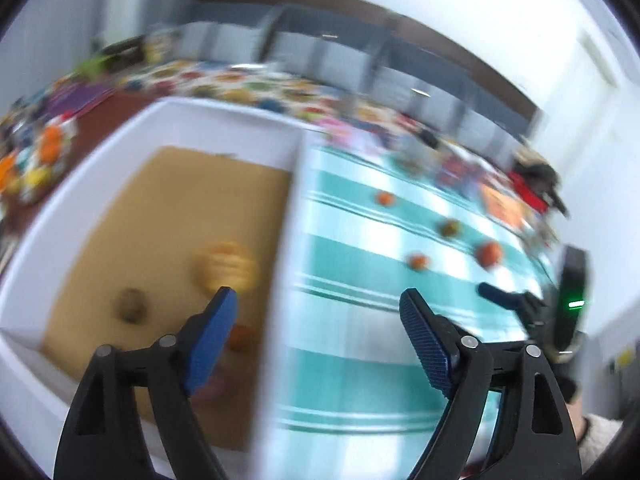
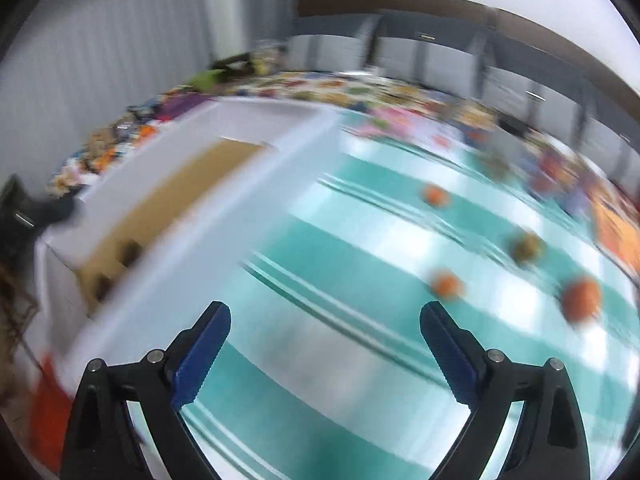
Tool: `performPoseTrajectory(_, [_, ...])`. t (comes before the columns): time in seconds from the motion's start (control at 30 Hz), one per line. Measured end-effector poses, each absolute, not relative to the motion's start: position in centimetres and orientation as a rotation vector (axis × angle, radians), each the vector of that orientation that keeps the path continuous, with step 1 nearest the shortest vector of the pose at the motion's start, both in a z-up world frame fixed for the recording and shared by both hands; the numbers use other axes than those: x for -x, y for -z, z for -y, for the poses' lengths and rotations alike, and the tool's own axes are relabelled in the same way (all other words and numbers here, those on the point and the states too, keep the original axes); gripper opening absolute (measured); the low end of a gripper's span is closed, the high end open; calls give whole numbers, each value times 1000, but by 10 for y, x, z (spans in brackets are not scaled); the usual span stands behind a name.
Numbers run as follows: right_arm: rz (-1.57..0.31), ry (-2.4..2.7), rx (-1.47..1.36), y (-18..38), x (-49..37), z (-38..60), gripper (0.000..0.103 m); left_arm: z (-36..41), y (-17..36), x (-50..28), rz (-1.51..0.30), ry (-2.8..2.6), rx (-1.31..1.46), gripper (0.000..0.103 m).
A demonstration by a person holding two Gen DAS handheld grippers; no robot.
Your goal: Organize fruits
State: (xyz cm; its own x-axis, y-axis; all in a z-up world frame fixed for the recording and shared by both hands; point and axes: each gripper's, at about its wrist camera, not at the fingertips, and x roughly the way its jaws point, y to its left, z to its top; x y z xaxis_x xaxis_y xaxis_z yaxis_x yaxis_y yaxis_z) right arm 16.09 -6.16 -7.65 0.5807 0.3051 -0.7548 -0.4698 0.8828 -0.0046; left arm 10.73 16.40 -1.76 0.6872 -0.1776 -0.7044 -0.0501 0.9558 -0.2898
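Both views are blurred. My left gripper (image 1: 318, 296) is open and empty above the right wall of a white box (image 1: 280, 240) with a brown floor. In the box lie a yellow-orange fruit (image 1: 226, 266), a dark brownish fruit (image 1: 131, 304) and a small orange fruit (image 1: 242, 338). Several fruits lie on the teal-striped cloth (image 1: 360, 248): an orange one (image 1: 386, 199), a greenish one (image 1: 451, 227), a small orange one (image 1: 418, 261) and a larger orange one (image 1: 490, 254). My right gripper (image 2: 324, 312) is open and empty over the cloth (image 2: 320, 248), left of the orange fruits (image 2: 447, 285) (image 2: 582, 299). The right gripper (image 1: 516, 302) also shows at the left wrist view's right edge.
A cluttered table with colourful items (image 1: 240, 88) runs behind the box and cloth. A pile of orange and yellow things (image 1: 44, 160) sits left of the box. The white box (image 2: 256, 168) lies left of the cloth in the right wrist view. Grey cabinets stand at the back.
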Motion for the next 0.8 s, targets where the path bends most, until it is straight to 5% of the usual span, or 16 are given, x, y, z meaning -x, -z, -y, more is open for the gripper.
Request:
performPoseTrajectory(0.4, [-878, -97, 80, 155, -101, 246, 95, 28, 118, -116, -932, 302, 59, 89])
performPoseTrajectory(0.8, [-847, -25, 35, 166, -108, 270, 95, 40, 168, -142, -937, 202, 10, 89])
